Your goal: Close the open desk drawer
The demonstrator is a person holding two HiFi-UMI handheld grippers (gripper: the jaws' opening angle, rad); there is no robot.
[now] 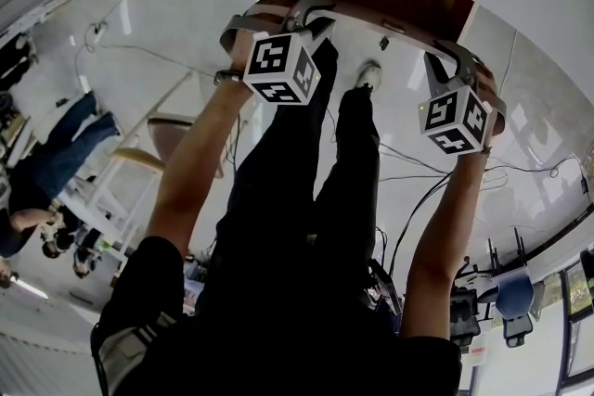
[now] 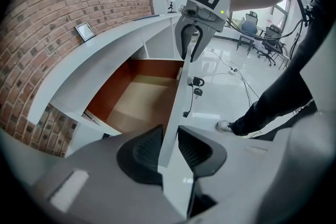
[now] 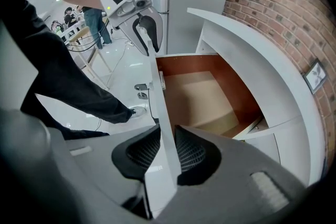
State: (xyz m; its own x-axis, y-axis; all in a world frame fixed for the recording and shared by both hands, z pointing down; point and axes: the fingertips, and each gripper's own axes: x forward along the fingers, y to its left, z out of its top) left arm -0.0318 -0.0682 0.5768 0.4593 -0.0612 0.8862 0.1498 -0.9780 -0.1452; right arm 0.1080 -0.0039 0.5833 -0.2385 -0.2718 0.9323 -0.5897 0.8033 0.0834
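One drawer (image 3: 199,97), pulled open: white front (image 2: 176,107), red-brown sides, tan floor. Two grippers clamped on front's top edge, left gripper (image 2: 169,149) at ten o'clock of right gripper (image 3: 169,153) in head view.

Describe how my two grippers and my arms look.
The left gripper and right gripper have smooth grey bodies with black ribbed pads. Each carries a white cube printed with black square markers. A small green light glows on the right one. You wear a black short-sleeved top and a dark band on the left wrist.
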